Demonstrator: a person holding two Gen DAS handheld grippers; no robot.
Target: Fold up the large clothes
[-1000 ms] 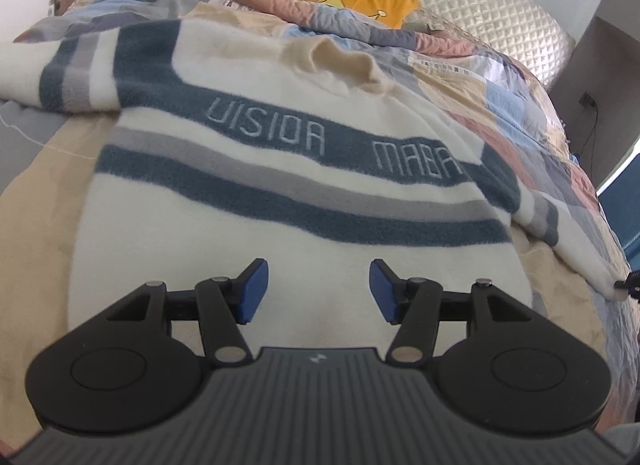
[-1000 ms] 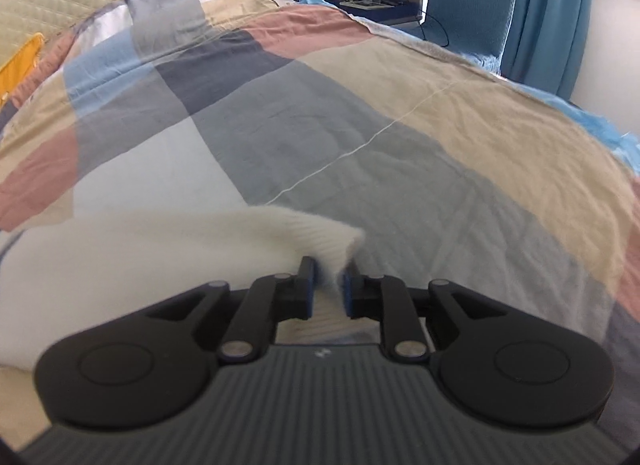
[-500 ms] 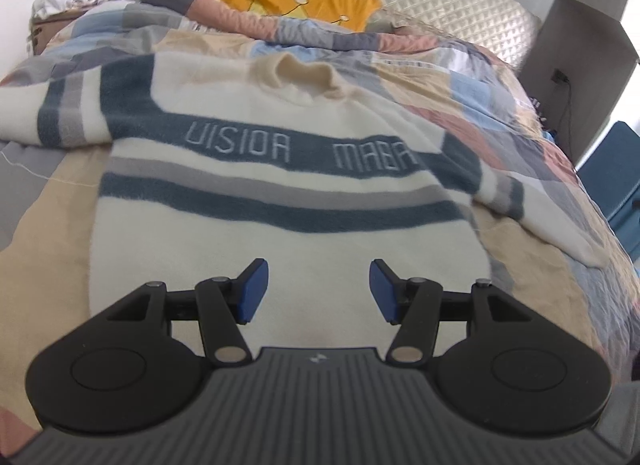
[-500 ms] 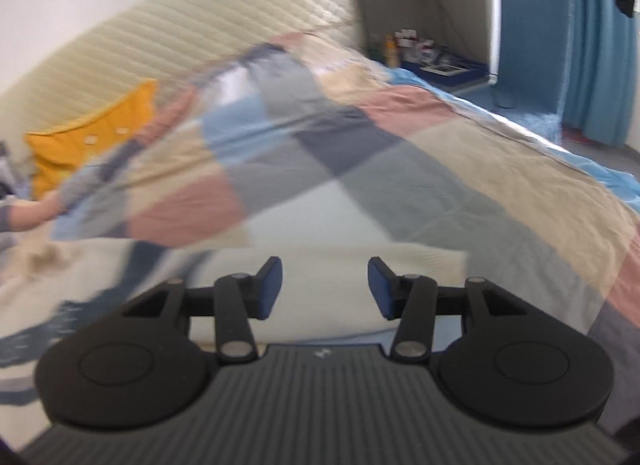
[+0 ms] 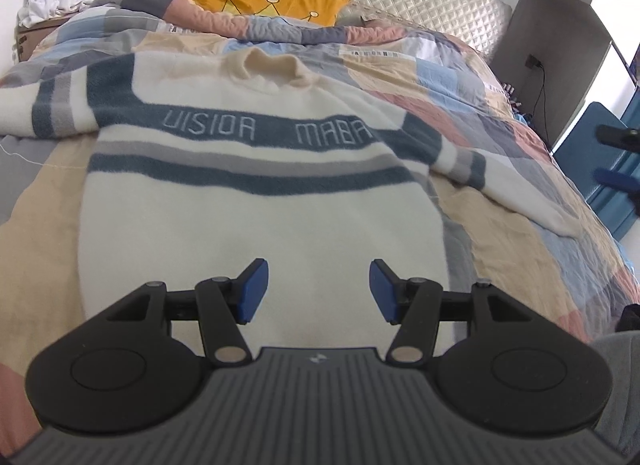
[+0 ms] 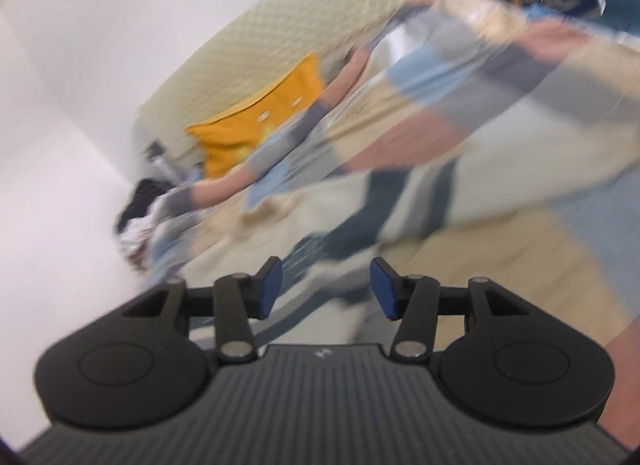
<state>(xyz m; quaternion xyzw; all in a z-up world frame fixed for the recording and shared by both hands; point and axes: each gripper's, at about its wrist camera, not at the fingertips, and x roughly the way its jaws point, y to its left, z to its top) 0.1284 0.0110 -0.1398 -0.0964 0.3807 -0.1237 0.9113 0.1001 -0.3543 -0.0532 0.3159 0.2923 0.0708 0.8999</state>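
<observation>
On the patchwork quilt, a striped sweater is lying flat. Left gripper is hovering over it, jaws apart, empty. Right gripper is opening, nothing between its jaws.

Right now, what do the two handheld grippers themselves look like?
Both look alike. The left gripper and right gripper each have a dark grey ribbed body bearing a small pale logo, two round black discs at the sides, and black linkage arms with silver pivot pins. The finger pads are flat and blue. No cables or sleeves show.
</observation>
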